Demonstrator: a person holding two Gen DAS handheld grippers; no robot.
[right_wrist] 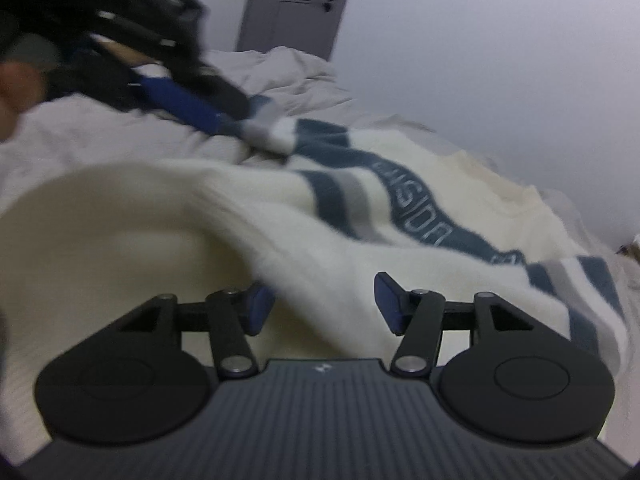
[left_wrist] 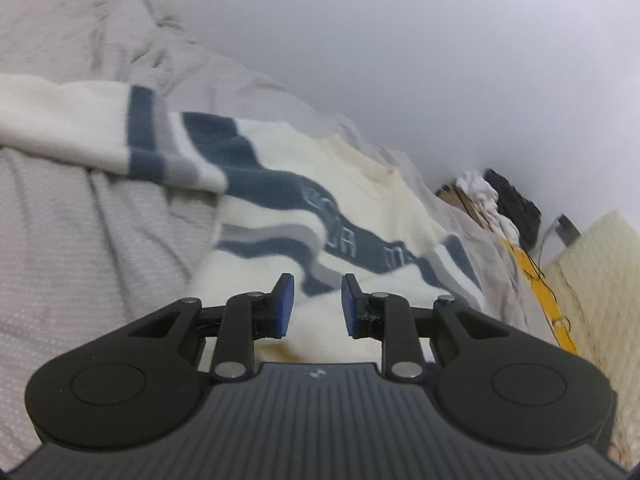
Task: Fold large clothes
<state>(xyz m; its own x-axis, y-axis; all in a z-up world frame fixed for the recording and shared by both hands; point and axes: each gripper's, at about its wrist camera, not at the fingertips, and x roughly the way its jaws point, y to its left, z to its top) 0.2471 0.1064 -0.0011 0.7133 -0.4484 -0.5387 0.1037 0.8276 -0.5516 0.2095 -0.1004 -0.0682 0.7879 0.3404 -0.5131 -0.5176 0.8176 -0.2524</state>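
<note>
Your left gripper [left_wrist: 316, 304] has its fingers spread over the cream sweater [left_wrist: 360, 184] on the bed [left_wrist: 80, 240]; your right gripper [right_wrist: 322, 304], fingers spread, straddles a sweater fold.

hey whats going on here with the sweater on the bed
A person is folding a cream sweater with blue and grey stripes, spread on a grey bedspread. The left hand-held gripper hovers open over the sweater's lower part, gripping nothing. The right hand-held gripper is open too, with a raised fold of the cream fabric between its fingers. One sleeve lies stretched out sideways. The fold looks barely started.
</note>
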